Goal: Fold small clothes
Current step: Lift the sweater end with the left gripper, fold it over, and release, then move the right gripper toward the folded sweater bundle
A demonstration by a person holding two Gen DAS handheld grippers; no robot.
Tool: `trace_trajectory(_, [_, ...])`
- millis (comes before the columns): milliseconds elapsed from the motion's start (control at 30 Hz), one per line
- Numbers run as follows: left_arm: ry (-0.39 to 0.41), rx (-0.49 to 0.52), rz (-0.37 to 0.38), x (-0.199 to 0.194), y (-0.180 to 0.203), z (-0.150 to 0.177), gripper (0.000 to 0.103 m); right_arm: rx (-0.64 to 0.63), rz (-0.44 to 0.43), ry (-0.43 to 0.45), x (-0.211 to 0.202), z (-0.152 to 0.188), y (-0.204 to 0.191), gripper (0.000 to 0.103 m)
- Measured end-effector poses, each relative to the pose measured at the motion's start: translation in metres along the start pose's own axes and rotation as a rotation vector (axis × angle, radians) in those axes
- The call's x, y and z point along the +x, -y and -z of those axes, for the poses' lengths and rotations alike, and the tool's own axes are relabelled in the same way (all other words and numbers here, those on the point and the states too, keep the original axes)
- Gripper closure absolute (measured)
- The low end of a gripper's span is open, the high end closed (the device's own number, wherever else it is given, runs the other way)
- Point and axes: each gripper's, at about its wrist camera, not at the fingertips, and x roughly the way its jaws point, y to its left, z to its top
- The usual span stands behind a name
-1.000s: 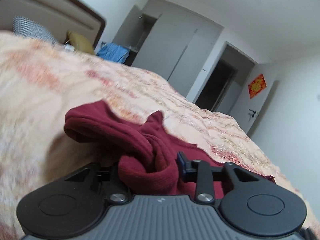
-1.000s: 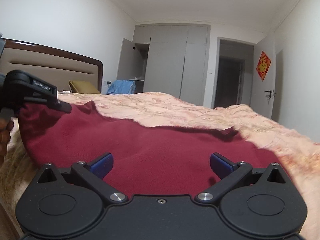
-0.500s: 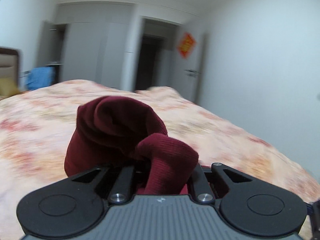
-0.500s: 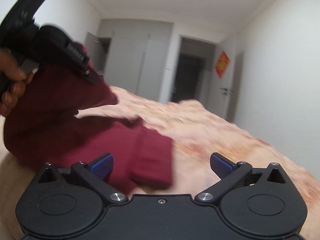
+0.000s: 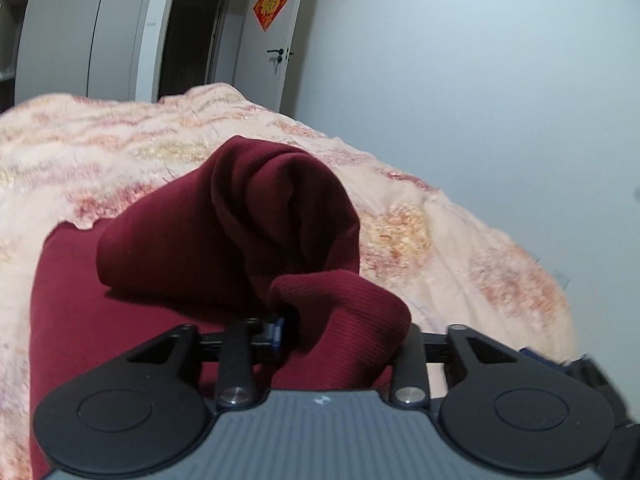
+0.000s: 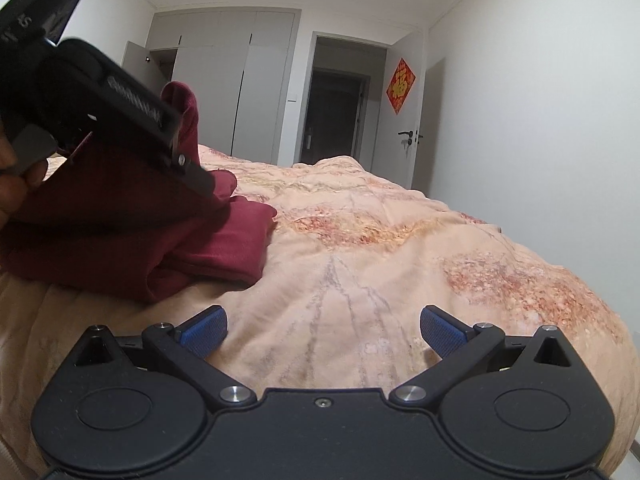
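Observation:
A dark red knit garment (image 5: 224, 240) lies on the bed, one end bunched and doubled over the flat part. My left gripper (image 5: 344, 332) has that bunched end between its fingers. Its jaws are opening, and a dark gap shows beside the blue left pad (image 5: 279, 326); the cloth hides the right pad. In the right wrist view the garment (image 6: 120, 232) lies folded at the left, under the left gripper's black body (image 6: 100, 92), which a hand (image 6: 12, 184) holds. My right gripper (image 6: 322, 328) is open above bare bedspread, to the right of the garment, with nothing between its fingers.
A peach floral bedspread (image 6: 380, 248) covers the bed, whose edge falls away on the right near a white wall (image 6: 540, 120). Beyond the bed are grey wardrobes (image 6: 240, 92), a dark doorway (image 6: 336, 116) and a door with a red ornament (image 6: 400, 86).
The left gripper carried the garment's end up and across to the right, folding it over the flat part, and its jaws have spread. The right gripper moved right, off the garment.

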Motion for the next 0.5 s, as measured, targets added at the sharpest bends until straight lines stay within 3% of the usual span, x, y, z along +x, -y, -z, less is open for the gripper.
trace_trajectory(133, [0.018, -0.039, 0.069, -0.008, -0.007, -0.004, 0.029, 0.013, 0.004, -0.004, -0.003, -0.002, 0.002, 0.0])
trace_trajectory(233, [0.032, -0.058, 0.108, -0.022, -0.009, -0.001, 0.015, 0.025, 0.014, -0.004, -0.004, -0.003, 0.004, 0.0])
trace_trajectory(400, [0.091, -0.085, 0.09, -0.058, -0.018, 0.009, 0.001, 0.051, 0.028, -0.002, -0.005, -0.006, 0.006, 0.0])
trace_trajectory(500, [0.117, -0.13, 0.034, -0.079, -0.029, 0.011, 0.0, 0.068, 0.027, 0.007, -0.006, -0.01, 0.005, 0.0])
